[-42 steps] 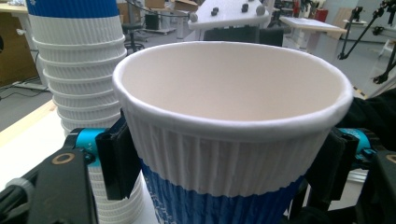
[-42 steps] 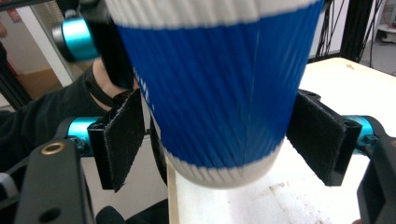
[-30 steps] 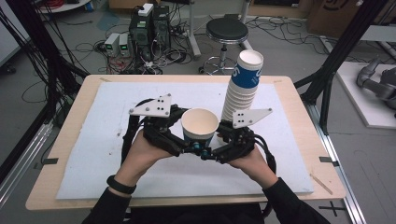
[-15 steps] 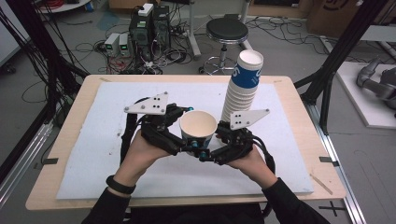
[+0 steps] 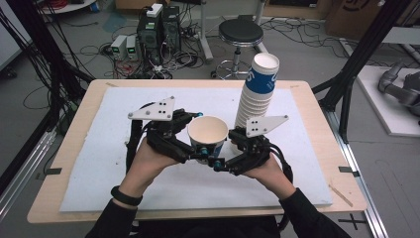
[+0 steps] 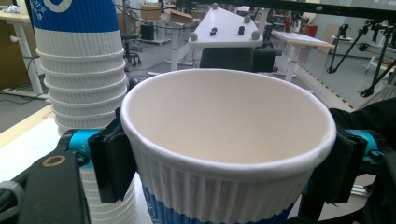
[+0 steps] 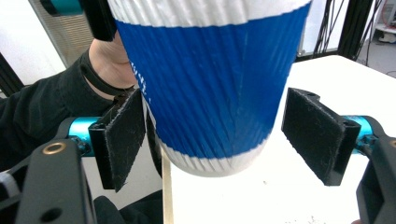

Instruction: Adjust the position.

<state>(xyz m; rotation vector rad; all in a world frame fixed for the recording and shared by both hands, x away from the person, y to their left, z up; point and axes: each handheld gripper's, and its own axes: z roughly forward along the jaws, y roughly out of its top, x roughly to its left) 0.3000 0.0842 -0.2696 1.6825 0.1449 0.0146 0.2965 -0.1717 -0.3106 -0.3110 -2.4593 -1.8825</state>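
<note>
A ribbed white paper cup [image 5: 208, 135] with a blue band hangs above the table's middle, mouth up. My left gripper [image 5: 200, 133] is shut on it: its jaws have just been closing, and in the left gripper view both pads [image 6: 112, 158] press the cup [image 6: 229, 121] under the rim. My right gripper [image 5: 223, 154] is open. Its jaws have just been opening around the cup's blue lower part [image 7: 210, 84], and the right pad [image 7: 317, 135] stands clear of it. A tall stack of like cups [image 5: 257, 94] stands behind, also in the left gripper view [image 6: 79, 79].
A white mat [image 5: 99, 163] covers the wooden table [image 5: 59, 198]. Beyond the far edge are a black stool [image 5: 241, 33], computer boxes [image 5: 158, 25] and cables on the floor. Black frame posts [image 5: 356, 59] rise at the right.
The grey plate on my left gripper has slid a little to the left. The cup and both hands stay about where they were.
</note>
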